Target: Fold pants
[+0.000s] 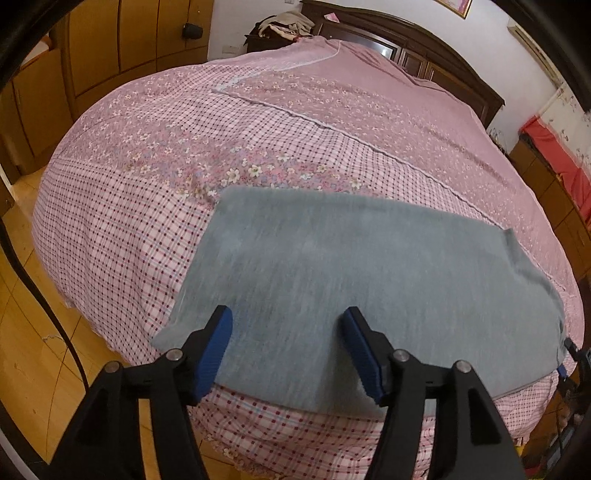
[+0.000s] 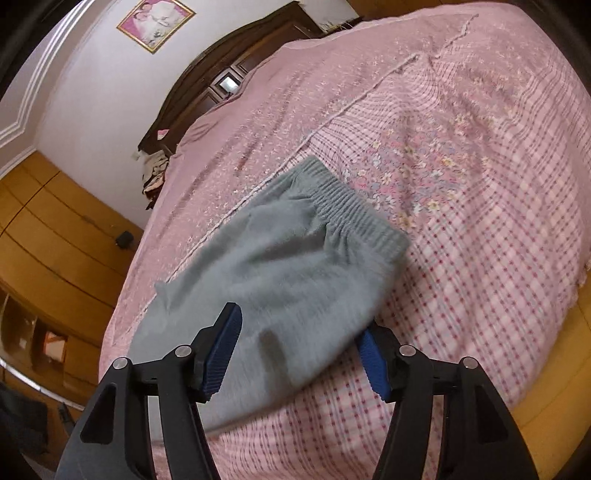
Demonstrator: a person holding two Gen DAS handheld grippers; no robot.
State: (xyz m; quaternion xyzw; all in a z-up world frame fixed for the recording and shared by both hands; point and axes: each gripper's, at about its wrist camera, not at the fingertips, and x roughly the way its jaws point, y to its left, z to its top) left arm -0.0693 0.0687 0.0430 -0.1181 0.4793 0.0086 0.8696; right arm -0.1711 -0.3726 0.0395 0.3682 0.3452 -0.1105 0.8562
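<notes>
While we look along each gripper, we list what lies before us, nearest first.
Left gripper (image 1: 287, 349): we see its jaws standing apart over the near part of the cloth; the blue pads (image 1: 214, 354) press on nothing.
Right gripper (image 2: 301, 354): we see its jaws apart too, one on each side of the near end of the garment; cloth lies between them, and we cannot tell whether the right-hand pad, partly hidden behind the fabric's edge, touches it.
Pants (image 1: 332, 277): grey and soft, they lie flat near the foot edge of the bed; in the right wrist view the gathered elastic waistband (image 2: 351, 206) is the end farthest from us.
Bed cover (image 1: 110, 206): pink check with a band of flowers beyond the pants, then a plainer pink sheet (image 1: 369, 96) farther up.
Headboard (image 1: 424, 44): dark wood at the far end.
Clothes pile (image 1: 284, 24): a heap beside the headboard, against the white wall.
Framed picture (image 2: 155, 22): hung on the wall.
Cupboards (image 1: 129, 44): orange wood, beside the bed.
</notes>
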